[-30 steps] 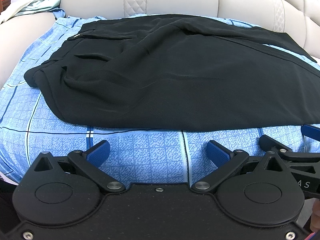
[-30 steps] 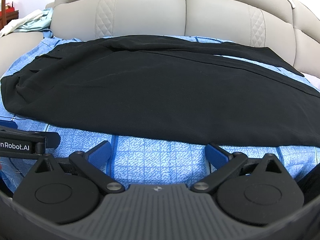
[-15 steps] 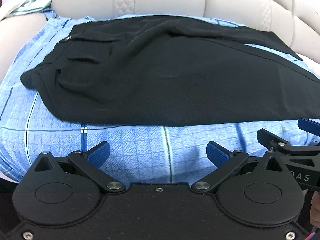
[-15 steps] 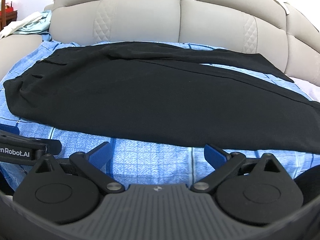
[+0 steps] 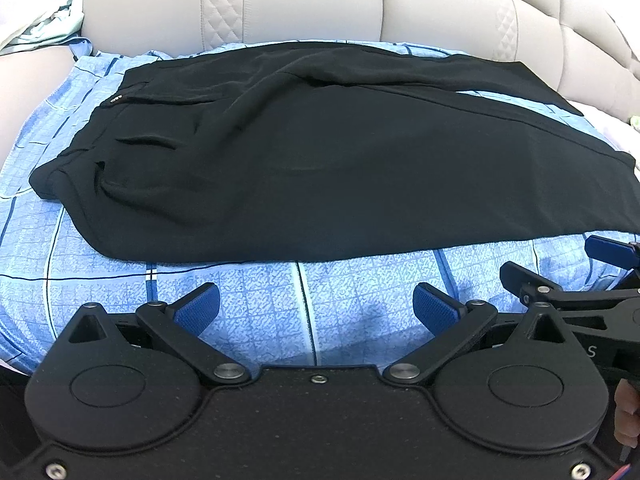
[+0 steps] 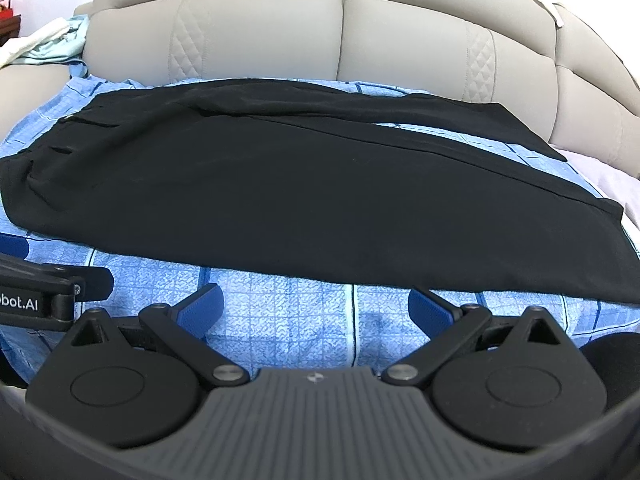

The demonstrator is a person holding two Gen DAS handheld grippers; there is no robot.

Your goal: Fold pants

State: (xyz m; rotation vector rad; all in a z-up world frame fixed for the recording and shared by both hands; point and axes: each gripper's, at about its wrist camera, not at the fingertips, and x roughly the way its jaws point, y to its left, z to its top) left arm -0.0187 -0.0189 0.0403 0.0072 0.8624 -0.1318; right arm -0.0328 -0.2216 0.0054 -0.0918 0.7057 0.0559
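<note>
1. Black pants (image 5: 340, 168) lie spread across a blue checked sheet (image 5: 280, 312) on a beige couch (image 5: 304, 0), seen from your left wrist camera.
2. The waistband end sits to the left, bunched and creased; the legs run off to the right, one lying over the other.
3. The far leg reaches toward the backrest, its hem flat on the sheet at the right.
4. Your left gripper (image 5: 316, 306) hangs above bare sheet just in front of the pants' near edge, its jaws spread wide and holding nothing.
5. Its blue fingertips (image 5: 198, 308) are apart from the cloth.
6. In the right wrist view, your right gripper (image 6: 314, 306) hovers over the sheet (image 6: 280, 320) in the same way, jaws wide and empty, just short of the pants (image 6: 320, 200).
7. The two grippers sit side by side: the right one's blue tip shows at the right edge of the left camera, and part of the left one, printed with white lettering, shows at the left edge of the right camera.
8. A pale green cloth (image 6: 52, 46) is heaped on the couch (image 6: 340, 32) arm at far left, well apart from the pants.
9. Part of your hand (image 5: 626, 412) shows at the lower right edge of the left view.
</note>
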